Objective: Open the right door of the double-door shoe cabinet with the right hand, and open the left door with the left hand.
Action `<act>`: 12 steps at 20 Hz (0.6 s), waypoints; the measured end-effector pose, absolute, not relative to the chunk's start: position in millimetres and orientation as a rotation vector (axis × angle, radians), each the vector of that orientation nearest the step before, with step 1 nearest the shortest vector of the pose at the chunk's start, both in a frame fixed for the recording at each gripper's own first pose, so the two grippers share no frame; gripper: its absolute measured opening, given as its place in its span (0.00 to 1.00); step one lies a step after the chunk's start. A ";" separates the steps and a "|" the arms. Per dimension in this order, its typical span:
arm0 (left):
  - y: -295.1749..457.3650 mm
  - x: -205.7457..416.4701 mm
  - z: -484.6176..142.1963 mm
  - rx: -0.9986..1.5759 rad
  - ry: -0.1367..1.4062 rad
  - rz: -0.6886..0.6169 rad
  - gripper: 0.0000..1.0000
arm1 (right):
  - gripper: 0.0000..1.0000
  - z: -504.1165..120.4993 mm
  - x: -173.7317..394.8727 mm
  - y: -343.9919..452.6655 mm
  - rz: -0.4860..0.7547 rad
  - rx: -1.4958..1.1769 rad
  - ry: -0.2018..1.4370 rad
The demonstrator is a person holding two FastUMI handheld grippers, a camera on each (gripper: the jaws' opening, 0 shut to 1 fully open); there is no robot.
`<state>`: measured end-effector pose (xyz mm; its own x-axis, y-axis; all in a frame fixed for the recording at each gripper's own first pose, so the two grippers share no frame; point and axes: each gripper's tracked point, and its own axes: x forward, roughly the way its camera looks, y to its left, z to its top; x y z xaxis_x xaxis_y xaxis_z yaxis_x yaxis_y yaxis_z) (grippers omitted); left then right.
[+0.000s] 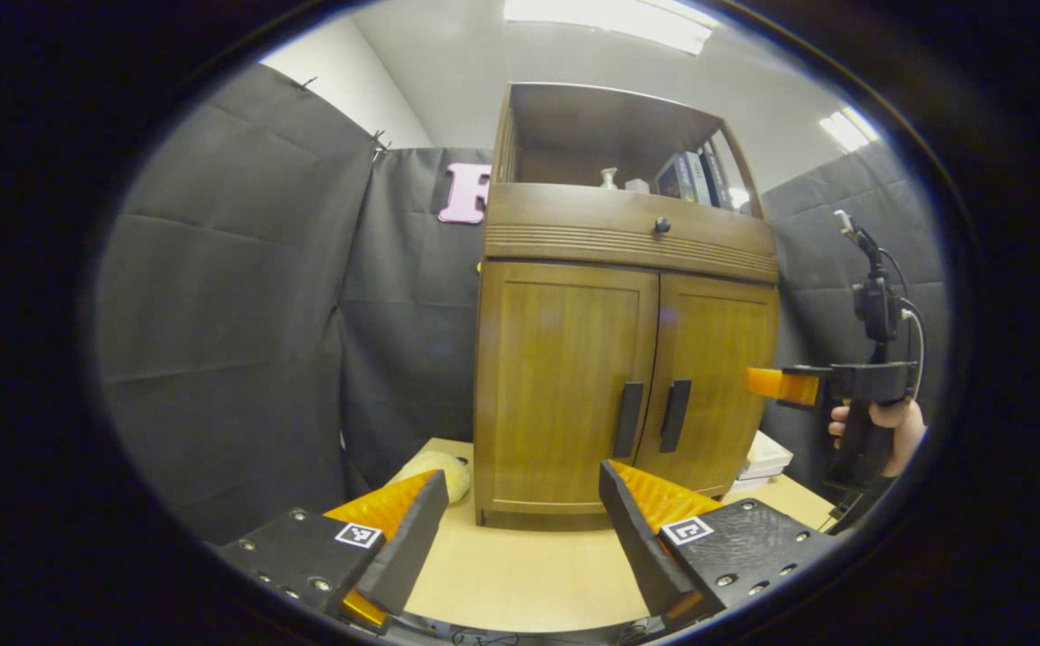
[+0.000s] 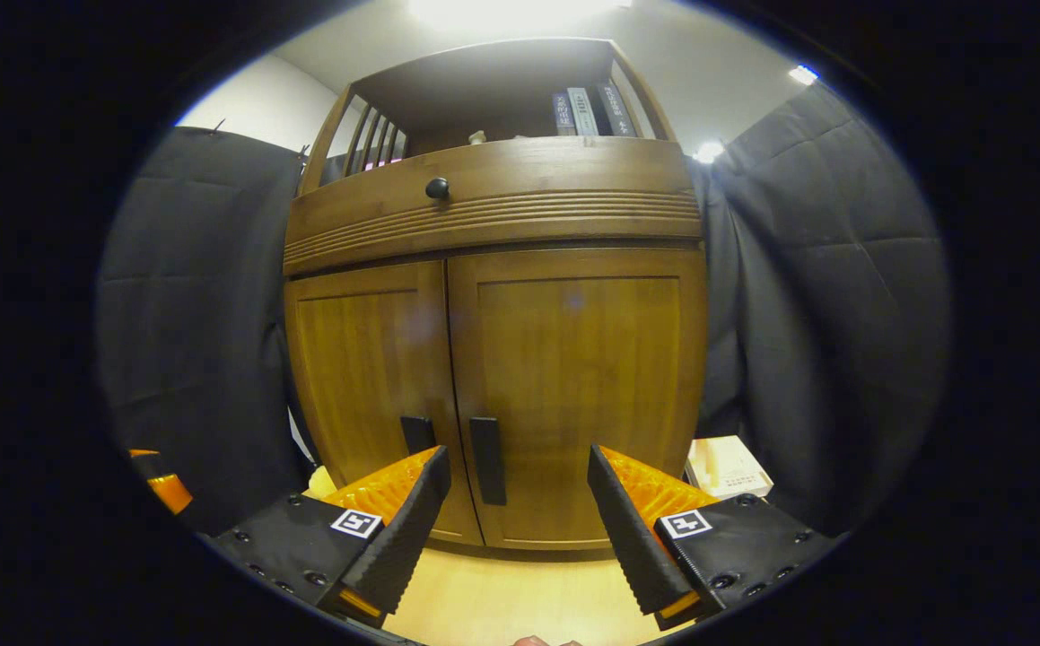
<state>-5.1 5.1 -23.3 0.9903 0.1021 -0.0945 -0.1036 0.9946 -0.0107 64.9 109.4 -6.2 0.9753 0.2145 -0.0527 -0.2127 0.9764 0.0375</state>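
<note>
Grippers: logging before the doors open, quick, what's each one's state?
Left gripper: open, holding nothing.
Right gripper: open, holding nothing, facing the right door's handle.

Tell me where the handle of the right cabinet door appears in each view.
Left gripper view: the right door handle is right of centre, beside its twin, above the right finger.
Right gripper view: it is the black bar near centre, between the two fingers.
Shared landmark: the round drawer knob above the doors.

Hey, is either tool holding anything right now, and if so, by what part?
Nothing is held. The left tool and the right tool are both open, short of the closed cabinet doors' handles.
</note>
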 end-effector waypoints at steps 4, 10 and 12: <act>12.6 -8.3 -27.2 -0.032 0.115 0.145 0.99 | 0.96 -1.0 88.1 130.5 0.240 0.029 0.039; 32.7 -18.3 -35.4 -0.036 0.139 0.248 0.99 | 0.96 -19.2 136.8 150.1 0.227 -0.002 0.064; 36.9 -17.0 -38.6 -0.051 0.158 0.284 0.99 | 0.96 -30.3 152.7 153.9 0.220 -0.023 0.081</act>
